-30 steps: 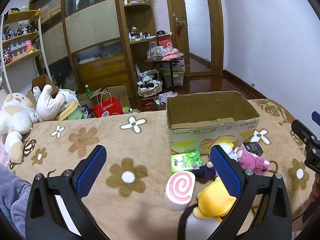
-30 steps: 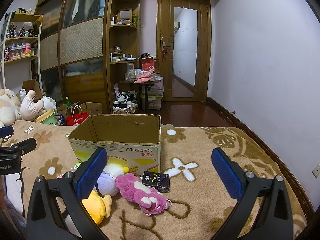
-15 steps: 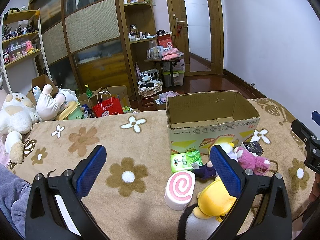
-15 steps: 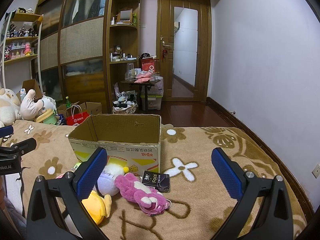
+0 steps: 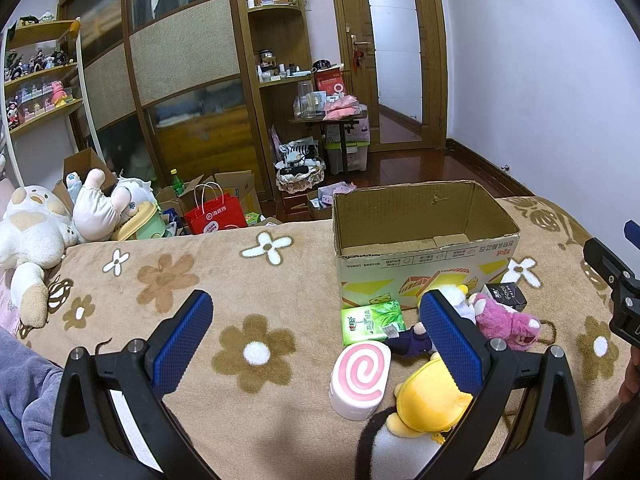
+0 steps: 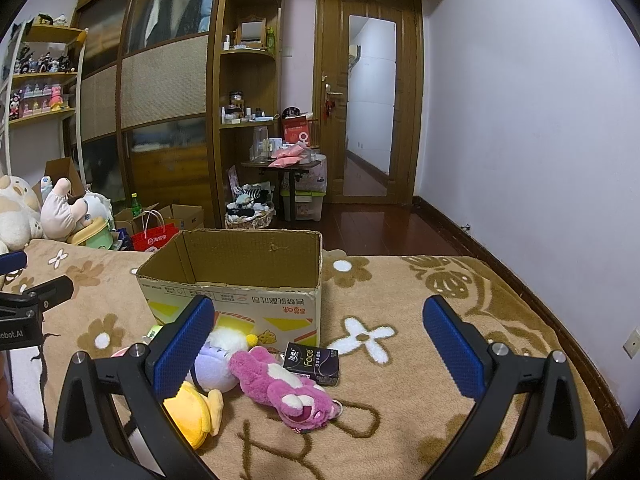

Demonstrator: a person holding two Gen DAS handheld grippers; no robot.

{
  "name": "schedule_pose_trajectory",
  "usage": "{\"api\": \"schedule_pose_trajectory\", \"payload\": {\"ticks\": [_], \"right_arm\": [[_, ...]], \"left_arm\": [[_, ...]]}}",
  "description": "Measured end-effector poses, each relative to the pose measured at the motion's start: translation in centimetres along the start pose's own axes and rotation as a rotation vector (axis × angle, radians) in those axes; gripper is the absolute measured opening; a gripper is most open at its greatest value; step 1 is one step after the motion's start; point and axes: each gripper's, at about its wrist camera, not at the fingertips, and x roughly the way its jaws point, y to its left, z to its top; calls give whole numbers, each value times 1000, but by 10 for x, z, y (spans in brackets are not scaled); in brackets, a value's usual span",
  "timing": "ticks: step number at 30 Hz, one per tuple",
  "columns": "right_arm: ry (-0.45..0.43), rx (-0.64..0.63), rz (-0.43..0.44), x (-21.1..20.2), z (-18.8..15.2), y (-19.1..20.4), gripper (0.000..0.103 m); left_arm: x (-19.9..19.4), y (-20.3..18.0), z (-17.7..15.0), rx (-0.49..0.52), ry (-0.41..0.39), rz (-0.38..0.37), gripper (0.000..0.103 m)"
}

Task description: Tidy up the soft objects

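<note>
I see the brown flowered blanket under everything, with the open cardboard box far-centre on it. Both my tongs gape wide, holding nothing: left gripper, right gripper. Soft toys lie just near of the box: pink bear, yellow plush, pink swirl cushion left of it, then green pack and black pack.
</note>
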Motion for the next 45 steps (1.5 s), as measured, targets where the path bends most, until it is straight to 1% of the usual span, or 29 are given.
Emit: {"api": "schedule_pose_trajectory", "payload": {"ticks": [20, 24, 30, 45], "right_arm": [[-1, -4, 0, 0, 0, 1, 103], [0, -4, 0, 0, 0, 0, 103], [0, -5, 0, 0, 0, 1, 103], [0, 4, 0, 2, 5, 0, 103]], "left_arm": [[0, -2, -1, 1, 3, 0, 102], [-1, -1, -4, -3, -8, 15, 102], [1, -1, -12, 2, 8, 7, 102], [9, 1, -4, -6, 43, 3, 102]]}}
